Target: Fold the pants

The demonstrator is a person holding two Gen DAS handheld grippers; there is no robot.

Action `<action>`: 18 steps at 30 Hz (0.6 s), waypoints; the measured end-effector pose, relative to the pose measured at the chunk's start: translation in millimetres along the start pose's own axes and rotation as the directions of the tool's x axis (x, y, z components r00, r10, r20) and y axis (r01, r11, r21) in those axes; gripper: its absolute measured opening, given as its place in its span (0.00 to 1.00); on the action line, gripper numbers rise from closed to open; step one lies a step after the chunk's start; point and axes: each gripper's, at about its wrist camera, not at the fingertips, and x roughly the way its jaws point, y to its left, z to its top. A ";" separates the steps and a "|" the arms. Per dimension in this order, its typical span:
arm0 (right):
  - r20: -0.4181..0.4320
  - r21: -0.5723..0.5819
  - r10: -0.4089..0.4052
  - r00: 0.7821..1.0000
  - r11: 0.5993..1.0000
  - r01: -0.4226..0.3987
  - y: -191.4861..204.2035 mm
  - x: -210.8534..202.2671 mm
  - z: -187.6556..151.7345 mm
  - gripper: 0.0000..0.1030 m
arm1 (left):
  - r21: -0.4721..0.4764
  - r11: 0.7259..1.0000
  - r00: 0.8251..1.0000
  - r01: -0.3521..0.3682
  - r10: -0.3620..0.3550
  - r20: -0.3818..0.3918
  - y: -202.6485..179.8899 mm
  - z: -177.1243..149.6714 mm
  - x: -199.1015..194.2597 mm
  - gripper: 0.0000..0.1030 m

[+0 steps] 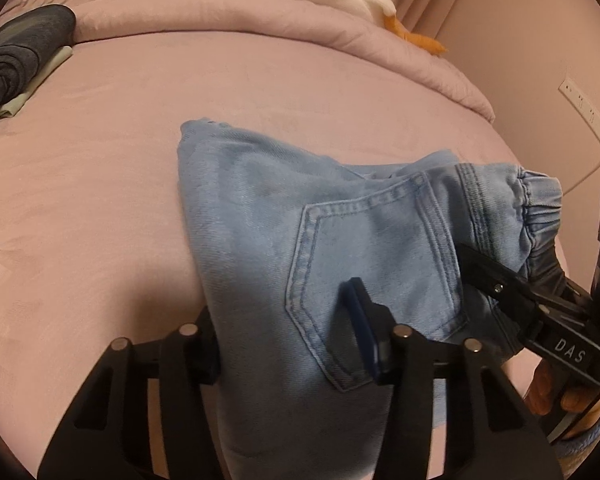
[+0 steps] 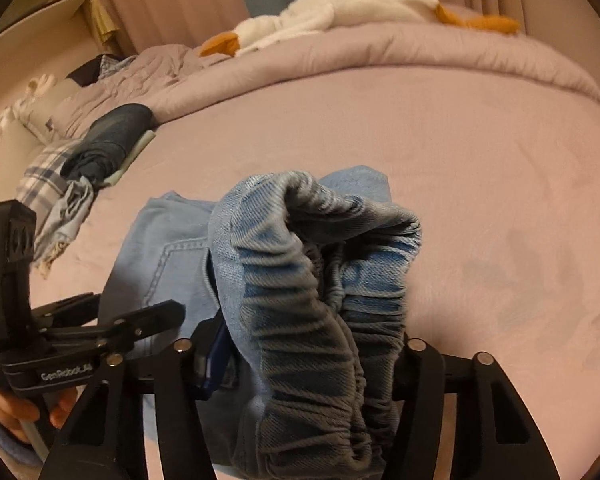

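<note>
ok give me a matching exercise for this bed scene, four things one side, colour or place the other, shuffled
Things:
1. jeans
2. plush goose
3. dark folded garment
4. bed sheet

Descriptions:
a. pink, underneath everything
b. white with orange, on the rolled duvet
c. light blue, between both grippers
d. navy, at the far left

Pairs: 1-c, 2-b, 3-d, 4-a

Pants (image 1: pixel 260 216): light blue denim, twill weave, stitched seams. Beneath them, bed sheet (image 1: pixel 100 200): matt pink cloth, softly napped
</note>
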 end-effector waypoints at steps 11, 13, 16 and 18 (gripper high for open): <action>0.068 -0.080 0.006 0.998 0.997 -0.001 28.4 -22.8 1.8 0.51 | -0.005 1.000 0.997 -0.017 0.018 0.075 -3.8 -9.8 -41.7 0.48; 0.074 -0.098 0.012 0.997 0.995 -0.005 35.0 -26.3 0.6 0.51 | -0.007 1.000 0.996 -0.026 0.026 0.090 -3.7 -13.7 -49.7 0.48; 0.083 -0.120 0.027 0.996 0.993 -0.017 44.8 -30.9 -0.6 0.51 | -0.016 0.999 0.993 -0.032 0.033 0.109 -1.4 -19.5 -61.8 0.48; 0.091 -0.142 0.035 0.995 0.990 -0.022 52.2 -34.6 -1.4 0.51 | -0.026 0.999 0.992 -0.032 0.035 0.117 1.0 -23.1 -67.5 0.48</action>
